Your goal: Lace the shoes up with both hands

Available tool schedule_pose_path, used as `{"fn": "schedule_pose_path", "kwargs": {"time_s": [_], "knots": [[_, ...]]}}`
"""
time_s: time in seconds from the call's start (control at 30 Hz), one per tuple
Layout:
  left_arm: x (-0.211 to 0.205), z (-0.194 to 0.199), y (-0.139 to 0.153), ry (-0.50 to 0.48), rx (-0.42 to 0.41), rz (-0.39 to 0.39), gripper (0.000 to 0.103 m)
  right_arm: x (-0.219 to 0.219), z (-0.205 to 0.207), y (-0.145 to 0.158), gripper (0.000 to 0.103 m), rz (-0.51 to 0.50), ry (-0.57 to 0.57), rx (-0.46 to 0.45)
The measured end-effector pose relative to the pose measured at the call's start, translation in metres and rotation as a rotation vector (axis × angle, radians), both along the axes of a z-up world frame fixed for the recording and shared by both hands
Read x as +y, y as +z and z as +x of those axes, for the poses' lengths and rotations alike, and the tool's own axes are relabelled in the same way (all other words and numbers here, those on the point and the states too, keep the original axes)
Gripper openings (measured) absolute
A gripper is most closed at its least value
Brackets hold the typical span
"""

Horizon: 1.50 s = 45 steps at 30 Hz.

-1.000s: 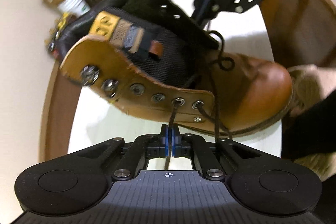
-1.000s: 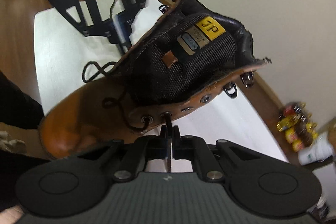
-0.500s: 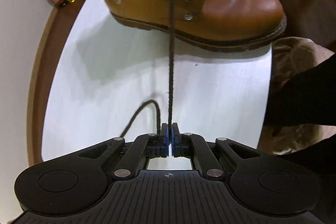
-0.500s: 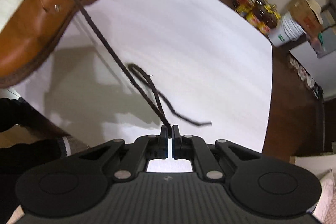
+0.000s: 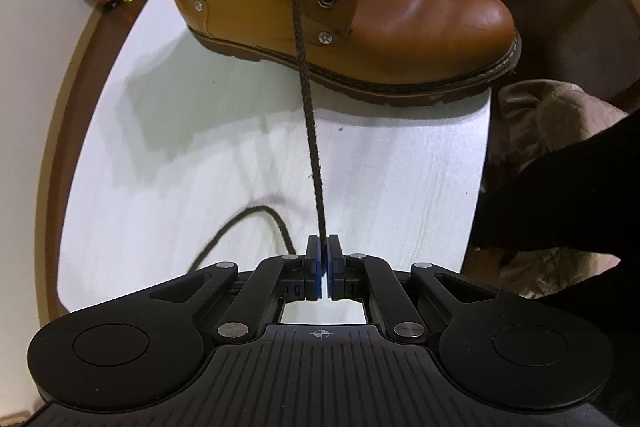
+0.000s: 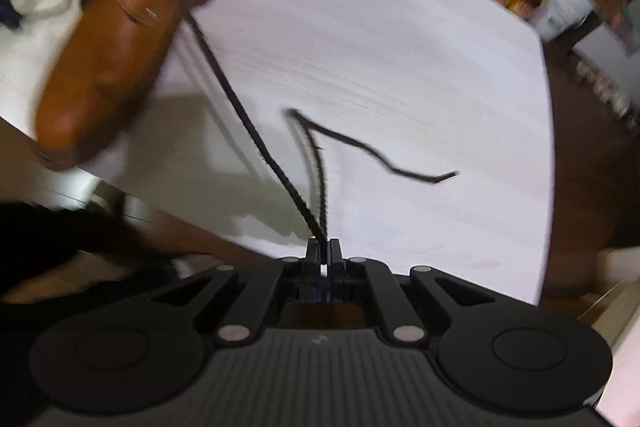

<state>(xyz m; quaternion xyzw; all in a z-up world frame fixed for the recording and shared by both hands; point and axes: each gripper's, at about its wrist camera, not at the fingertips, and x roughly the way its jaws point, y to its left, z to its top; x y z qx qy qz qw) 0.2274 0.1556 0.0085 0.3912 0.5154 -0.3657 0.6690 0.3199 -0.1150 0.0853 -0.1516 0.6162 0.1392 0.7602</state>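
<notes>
Bare white table (image 5: 192, 155) spreads from the boot (image 5: 400, 27) at twelve o'clock to its brown rim at nine, and the left claw (image 5: 322, 259), jaws just easing, pinches the taut lace (image 5: 310, 115), while the right claw (image 6: 322, 255) clamps the other lace end (image 6: 248, 115), boot at eleven.

I see one brown boot (image 5: 400, 27) on one white table (image 5: 200, 147), one dark lace (image 5: 312, 131), and my two tongs.
</notes>
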Motion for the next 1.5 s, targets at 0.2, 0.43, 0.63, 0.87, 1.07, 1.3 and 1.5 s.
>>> {"fn": "schedule_pose_path", "kwargs": {"time_s": [0.2, 0.43, 0.63, 0.87, 1.07, 1.3, 1.5], "knots": [[0.018, -0.003, 0.009, -0.013, -0.013, -0.055, 0.012, 0.050, -0.003, 0.042, 0.003, 0.455, -0.081, 0.139], [0.058, -0.005, 0.034, 0.006, -0.078, -0.077, 0.014, 0.079, 0.020, 0.077, 0.003, 1.071, -0.326, 0.052], [0.071, -0.003, 0.052, 0.047, -0.106, -0.140, 0.013, 0.033, 0.019, 0.062, 0.003, 0.924, -0.665, -0.113], [0.058, -0.011, 0.048, 0.034, -0.085, -0.196, 0.015, 0.000, -0.003, 0.013, 0.004, 0.788, -0.888, -0.142], [0.023, -0.022, 0.038, 0.012, 0.016, -0.286, 0.016, -0.024, -0.006, -0.013, 0.004, 0.767, -0.964, -0.167], [-0.036, -0.024, 0.015, 0.054, 0.134, -0.403, 0.017, -0.036, 0.000, -0.022, 0.004, 0.728, -1.015, -0.211], [-0.065, -0.019, 0.005, 0.094, 0.185, -0.444, 0.017, -0.042, 0.016, -0.032, 0.005, 0.726, -0.995, -0.198]]}}
